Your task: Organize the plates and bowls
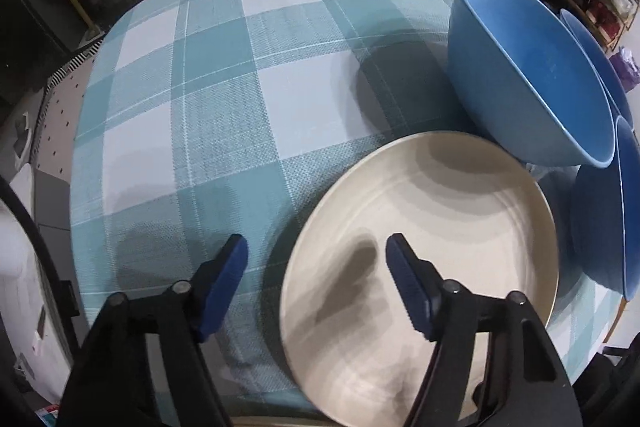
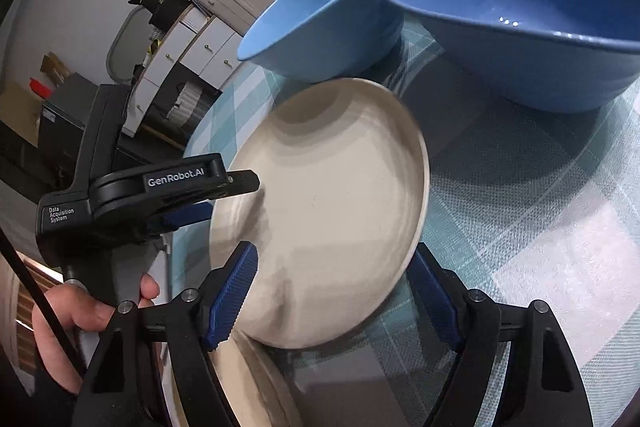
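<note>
- Your left claw [image 1: 316,255] sits nearest the lens, jaws spread wide, gripping nothing; its right finger hangs over the cream plate [image 1: 440,227], its left finger over the checked tablecloth [image 1: 208,75].
- Your right claw [image 2: 332,283] is also wide open: the plate's near rim lies between its fingers, but whether either pad touches cannot be told.
- Count, left view: one plate, three blue bowls: a large tilted bowl [image 1: 520,67] beyond the plate, and two more at the right edge.
- Count, right view: three blue bowls again, the tilted bowl [image 2: 320,23] just beside a bigger one [image 2: 516,27].
- Only the right view shows a second pale plate rim [image 2: 256,387] under the first, and your hand [image 2: 80,323] holding the left claw's handle.
</note>
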Demonstrator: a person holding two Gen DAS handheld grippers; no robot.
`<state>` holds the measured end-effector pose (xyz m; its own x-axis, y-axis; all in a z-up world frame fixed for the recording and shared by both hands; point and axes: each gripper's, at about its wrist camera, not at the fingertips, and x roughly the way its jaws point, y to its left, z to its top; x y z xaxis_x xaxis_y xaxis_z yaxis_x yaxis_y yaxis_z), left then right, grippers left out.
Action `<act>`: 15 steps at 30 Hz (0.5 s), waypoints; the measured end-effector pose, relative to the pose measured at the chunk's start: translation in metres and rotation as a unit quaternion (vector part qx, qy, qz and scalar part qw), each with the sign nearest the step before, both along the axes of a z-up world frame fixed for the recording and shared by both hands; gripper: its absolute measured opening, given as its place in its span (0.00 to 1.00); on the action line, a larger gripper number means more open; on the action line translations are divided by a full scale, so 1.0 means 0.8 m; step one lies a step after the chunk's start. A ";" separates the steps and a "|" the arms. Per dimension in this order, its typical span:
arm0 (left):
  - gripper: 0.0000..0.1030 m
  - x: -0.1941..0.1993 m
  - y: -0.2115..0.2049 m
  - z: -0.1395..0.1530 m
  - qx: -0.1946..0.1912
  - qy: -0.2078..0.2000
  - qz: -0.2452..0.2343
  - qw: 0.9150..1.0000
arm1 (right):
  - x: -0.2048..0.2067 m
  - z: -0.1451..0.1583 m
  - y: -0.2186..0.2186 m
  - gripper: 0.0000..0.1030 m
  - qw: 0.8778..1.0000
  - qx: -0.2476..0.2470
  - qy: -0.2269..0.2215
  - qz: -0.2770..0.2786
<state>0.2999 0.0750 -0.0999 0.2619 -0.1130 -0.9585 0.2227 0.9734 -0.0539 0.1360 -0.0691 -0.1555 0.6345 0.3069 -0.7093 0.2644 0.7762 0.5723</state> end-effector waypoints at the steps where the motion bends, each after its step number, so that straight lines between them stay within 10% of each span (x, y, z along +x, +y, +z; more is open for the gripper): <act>1: 0.57 0.001 0.000 -0.002 -0.006 0.005 0.001 1.000 | 0.002 0.000 0.001 0.77 1.000 -0.002 0.000 0.000; 15: 0.33 0.002 0.018 -0.008 -0.008 0.013 0.027 1.000 | 0.014 -0.002 -0.008 0.36 0.999 -0.030 0.018 -0.006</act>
<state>0.3016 0.0893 -0.1062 0.2440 -0.1148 -0.9630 0.1678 0.9830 -0.0747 0.1471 -0.0757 -0.1569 0.6114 0.2556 -0.7489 0.2928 0.8061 0.5142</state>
